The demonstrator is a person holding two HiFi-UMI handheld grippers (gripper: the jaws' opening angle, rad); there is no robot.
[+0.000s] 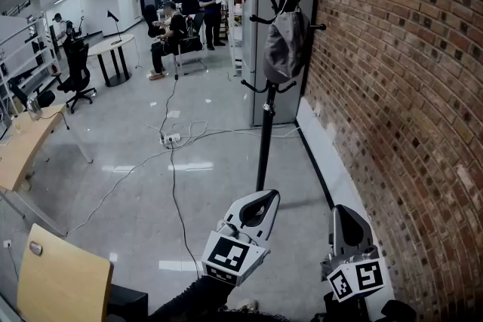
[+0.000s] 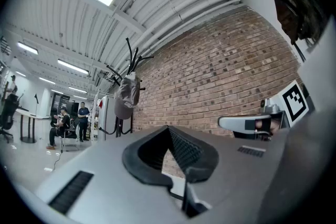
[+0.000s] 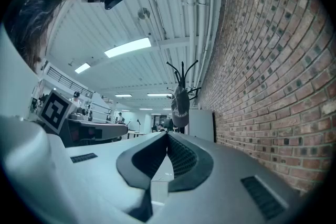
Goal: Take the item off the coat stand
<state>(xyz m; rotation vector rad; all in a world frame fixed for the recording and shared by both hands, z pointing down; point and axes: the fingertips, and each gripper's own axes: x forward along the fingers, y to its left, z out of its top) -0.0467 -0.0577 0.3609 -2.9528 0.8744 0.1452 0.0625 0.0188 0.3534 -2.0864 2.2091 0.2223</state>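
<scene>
A grey cap [image 1: 285, 45] hangs on a tall black coat stand [image 1: 264, 133] beside the brick wall. Both grippers are low in the head view, well short of the stand and far below the cap. My left gripper [image 1: 265, 197] is shut with nothing between its jaws, its tips lined up with the stand's pole. My right gripper [image 1: 340, 212] is to its right, also shut and empty. In the left gripper view the cap [image 2: 126, 100] is far off, up and left of the closed jaws of the left gripper [image 2: 169, 129]. In the right gripper view the cap [image 3: 180, 105] hangs just above the closed jaws of the right gripper [image 3: 168, 135].
A brick wall [image 1: 392, 87] runs along the right. A white cabinet [image 1: 281, 98] stands behind the coat stand. Cables and a power strip [image 1: 172, 138] lie on the floor to the left. People sit and stand far back [image 1: 173, 30]. A wooden chair back [image 1: 60, 283] is at the bottom left.
</scene>
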